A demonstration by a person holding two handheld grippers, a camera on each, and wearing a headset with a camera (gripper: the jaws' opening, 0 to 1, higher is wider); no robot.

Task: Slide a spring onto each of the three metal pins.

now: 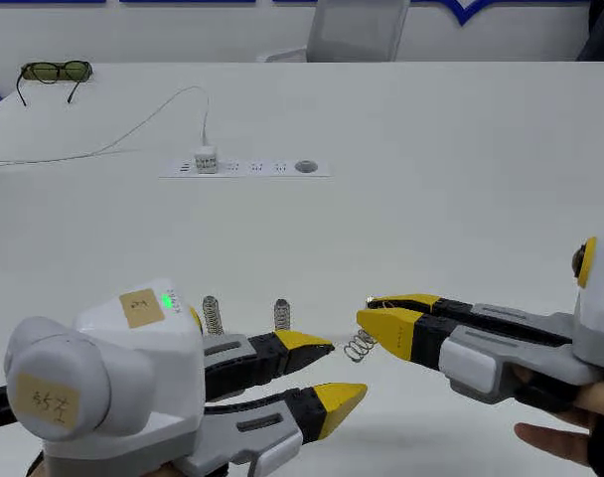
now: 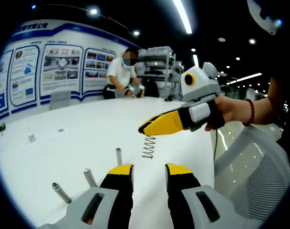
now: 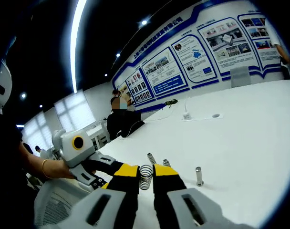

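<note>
My right gripper (image 1: 368, 312) comes in from the right, shut on the top of a small metal spring (image 1: 360, 345) that hangs from its yellow tips just above the white table (image 1: 401, 199). In the right gripper view the spring (image 3: 145, 176) sits between the jaws of the right gripper (image 3: 145, 170). Two pins with springs on them (image 1: 213, 315) (image 1: 281, 314) stand behind my left gripper (image 1: 322, 370), which is open and holds nothing. In the left gripper view a bare pin (image 2: 119, 156) stands just left of the hanging spring (image 2: 149, 146), beyond the two sprung pins (image 2: 90, 177) (image 2: 61, 193).
A power strip with a white plug (image 1: 244, 166) and its cable lie at mid-table. Dark glasses (image 1: 54, 72) rest at the far left. A chair (image 1: 357, 30) stands behind the table. A person (image 2: 123, 76) sits at the far end.
</note>
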